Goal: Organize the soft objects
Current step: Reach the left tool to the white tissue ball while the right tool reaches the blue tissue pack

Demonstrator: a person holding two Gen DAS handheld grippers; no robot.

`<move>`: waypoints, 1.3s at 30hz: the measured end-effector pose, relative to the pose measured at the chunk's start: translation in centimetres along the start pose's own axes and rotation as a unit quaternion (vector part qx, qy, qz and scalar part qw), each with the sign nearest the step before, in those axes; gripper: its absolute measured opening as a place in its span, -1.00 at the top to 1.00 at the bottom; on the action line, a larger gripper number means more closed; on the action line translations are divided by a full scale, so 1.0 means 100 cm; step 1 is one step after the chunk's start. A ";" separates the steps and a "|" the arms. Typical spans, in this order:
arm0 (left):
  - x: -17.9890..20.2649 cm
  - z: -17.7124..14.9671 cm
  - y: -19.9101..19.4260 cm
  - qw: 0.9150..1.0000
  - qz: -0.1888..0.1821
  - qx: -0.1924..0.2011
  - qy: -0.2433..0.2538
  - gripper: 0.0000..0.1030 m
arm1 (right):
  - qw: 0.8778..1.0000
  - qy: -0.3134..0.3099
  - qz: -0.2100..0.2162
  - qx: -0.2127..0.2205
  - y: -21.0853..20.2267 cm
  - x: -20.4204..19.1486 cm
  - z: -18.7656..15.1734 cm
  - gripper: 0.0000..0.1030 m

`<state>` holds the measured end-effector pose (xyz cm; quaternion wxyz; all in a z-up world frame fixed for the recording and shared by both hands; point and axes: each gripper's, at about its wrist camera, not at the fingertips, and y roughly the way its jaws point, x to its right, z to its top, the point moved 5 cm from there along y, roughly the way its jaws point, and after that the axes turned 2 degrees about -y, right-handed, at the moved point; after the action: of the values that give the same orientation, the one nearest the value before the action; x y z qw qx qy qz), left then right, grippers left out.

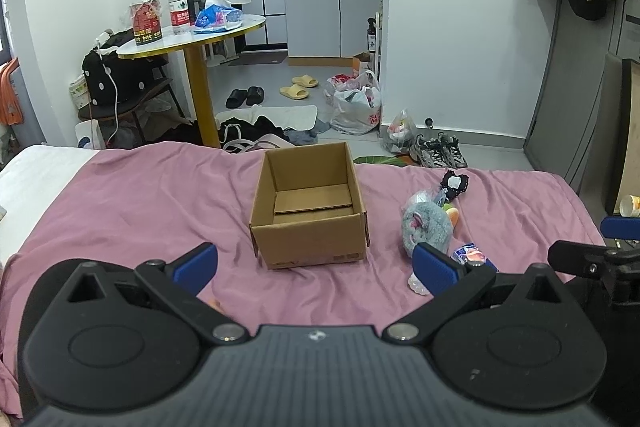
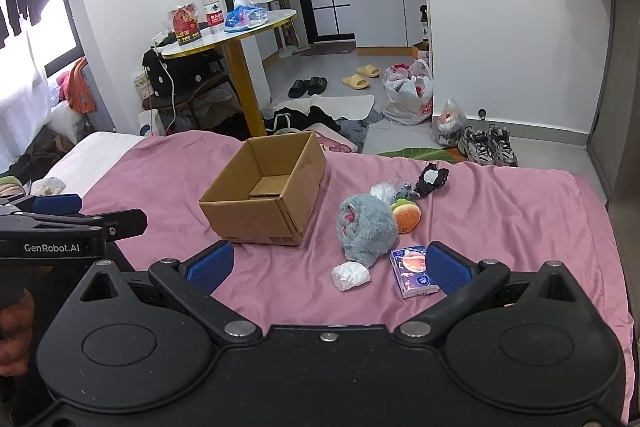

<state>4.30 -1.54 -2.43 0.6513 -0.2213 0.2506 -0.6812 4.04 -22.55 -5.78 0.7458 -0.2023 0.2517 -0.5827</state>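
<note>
With both grippers' jaws spread and empty, take your right gripper [image 2: 326, 263] to the grey plush [image 2: 368, 229] lying at three o'clock of the open cardboard box [image 2: 264, 211], pinching its middle.

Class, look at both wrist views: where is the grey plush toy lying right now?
The grey plush toy lies on the pink bedsheet, right of the open cardboard box in both views. A burger plush touches its right side; a white wad sits just in front.

Open empty cardboard box [image 2: 264, 195] upright on pink sheet; right of it, grey plush [image 2: 366, 227], burger toy [image 2: 407, 217], tissue pack [image 2: 414, 271].
</note>
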 end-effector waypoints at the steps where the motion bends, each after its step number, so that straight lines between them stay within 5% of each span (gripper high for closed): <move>1: 0.002 0.000 0.003 1.000 -0.001 -0.002 0.001 -1.00 | 1.000 -0.001 -0.001 -0.002 0.002 0.000 0.000 -1.00; 39: 0.032 -0.008 0.094 0.996 -0.063 -0.063 0.003 -0.98 | 0.995 0.049 -0.046 -0.076 0.077 0.049 -0.008 -1.00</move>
<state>10.90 -4.97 -9.10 0.5911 -0.2755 0.2805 -0.7043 10.39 -25.49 -11.69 0.6871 -0.2411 0.3220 -0.6050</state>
